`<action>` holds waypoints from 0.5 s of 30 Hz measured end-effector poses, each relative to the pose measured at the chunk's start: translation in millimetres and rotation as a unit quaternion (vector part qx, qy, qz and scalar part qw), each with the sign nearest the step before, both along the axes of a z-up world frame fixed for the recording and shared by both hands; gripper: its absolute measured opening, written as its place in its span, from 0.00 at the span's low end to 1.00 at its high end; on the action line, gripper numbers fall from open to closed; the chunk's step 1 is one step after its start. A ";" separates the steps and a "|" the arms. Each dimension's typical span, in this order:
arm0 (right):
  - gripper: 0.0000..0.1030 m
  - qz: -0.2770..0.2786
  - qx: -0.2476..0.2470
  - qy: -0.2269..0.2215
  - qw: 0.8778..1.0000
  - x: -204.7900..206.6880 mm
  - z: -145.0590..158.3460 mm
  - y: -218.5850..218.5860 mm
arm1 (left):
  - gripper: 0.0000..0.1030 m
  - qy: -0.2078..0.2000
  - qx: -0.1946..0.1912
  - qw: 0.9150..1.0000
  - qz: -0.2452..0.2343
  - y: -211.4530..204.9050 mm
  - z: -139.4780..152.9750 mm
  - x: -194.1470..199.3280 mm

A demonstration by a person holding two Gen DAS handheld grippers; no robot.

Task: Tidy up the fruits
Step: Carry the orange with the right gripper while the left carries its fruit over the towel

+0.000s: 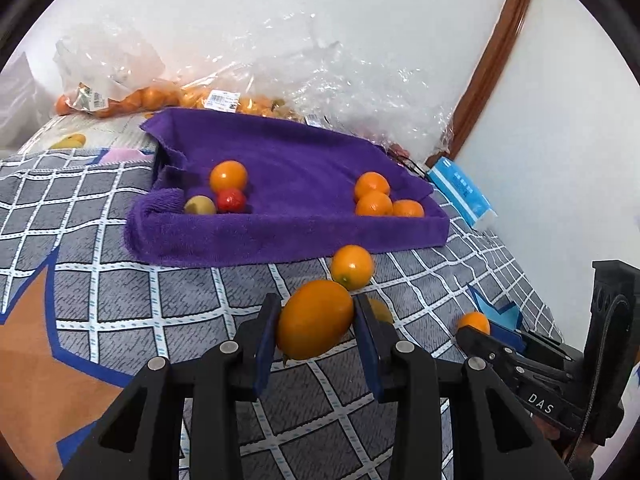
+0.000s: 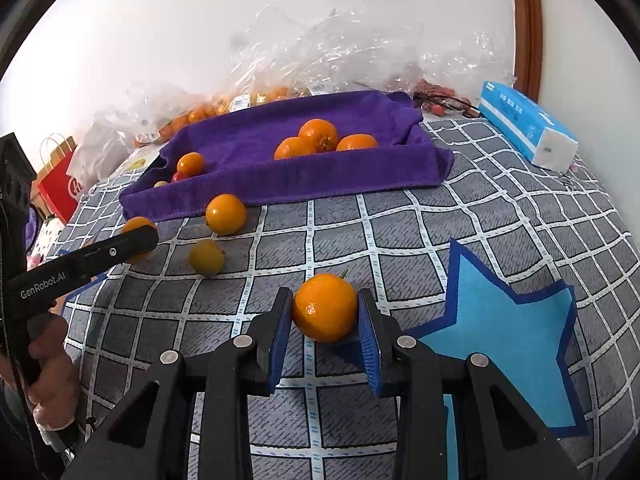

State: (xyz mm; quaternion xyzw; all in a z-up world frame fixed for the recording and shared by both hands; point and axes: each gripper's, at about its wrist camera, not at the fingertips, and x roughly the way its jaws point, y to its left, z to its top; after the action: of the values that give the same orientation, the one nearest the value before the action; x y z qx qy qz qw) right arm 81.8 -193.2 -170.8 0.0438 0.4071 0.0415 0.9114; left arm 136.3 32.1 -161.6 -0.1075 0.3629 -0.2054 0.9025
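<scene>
My left gripper (image 1: 316, 322) is shut on an oval orange tomato (image 1: 314, 326), held just above the checked cloth. My right gripper (image 2: 325, 312) is shut on a small mandarin (image 2: 325, 307) near a blue star patch. A purple towel tray (image 1: 280, 236) lies ahead. It holds three mandarins (image 1: 374, 200) on the right and an orange tomato (image 1: 228, 176), a red tomato (image 1: 231, 200) and a yellow-green one (image 1: 200, 205) on the left. One orange tomato (image 1: 352, 266) and a yellowish fruit (image 2: 207, 257) lie loose in front of the tray.
Clear plastic bags of fruit (image 1: 152, 98) lie behind the tray against the white wall. A blue tissue pack (image 2: 528, 126) sits at the right by a wooden frame (image 2: 528, 28). A red paper bag (image 2: 60, 188) stands far left. The other gripper (image 1: 520, 364) shows at the right.
</scene>
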 end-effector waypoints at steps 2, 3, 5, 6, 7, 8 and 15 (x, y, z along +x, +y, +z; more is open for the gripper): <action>0.31 0.000 -0.001 0.001 1.000 -0.4 1.9 0.9 | 0.34 -0.004 0.000 1.000 0.005 1.7 1.2 -0.9; 0.31 -0.001 -0.003 0.001 1.000 -1.0 3.2 1.3 | 0.34 -0.006 0.000 1.000 0.009 2.5 1.5 -1.2; 0.31 -0.005 -0.008 0.002 1.000 -1.3 5.1 2.1 | 0.34 -0.005 0.002 1.000 0.015 4.0 1.6 -1.5; 0.31 -0.006 -0.009 0.003 1.000 -1.6 5.4 2.2 | 0.34 -0.003 0.003 1.000 0.021 4.9 1.3 -0.8; 0.31 -0.008 -0.009 0.002 1.000 -1.6 6.3 2.3 | 0.34 -0.002 0.004 1.000 0.025 6.0 1.0 -1.2; 0.31 -0.012 -0.008 0.003 1.000 -1.1 7.1 2.2 | 0.34 -0.002 0.005 1.000 0.030 7.2 0.8 -1.4; 0.31 -0.029 0.016 0.018 0.999 10.1 10.8 -0.5 | 0.34 -0.004 0.002 0.999 0.052 14.7 1.1 -2.5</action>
State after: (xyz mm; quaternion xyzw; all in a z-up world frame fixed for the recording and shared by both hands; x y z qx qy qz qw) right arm 91.9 -193.7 -160.0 0.0703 0.4211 0.0211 0.9040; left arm 133.8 46.8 -160.4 -0.1232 0.3537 -0.1578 0.9137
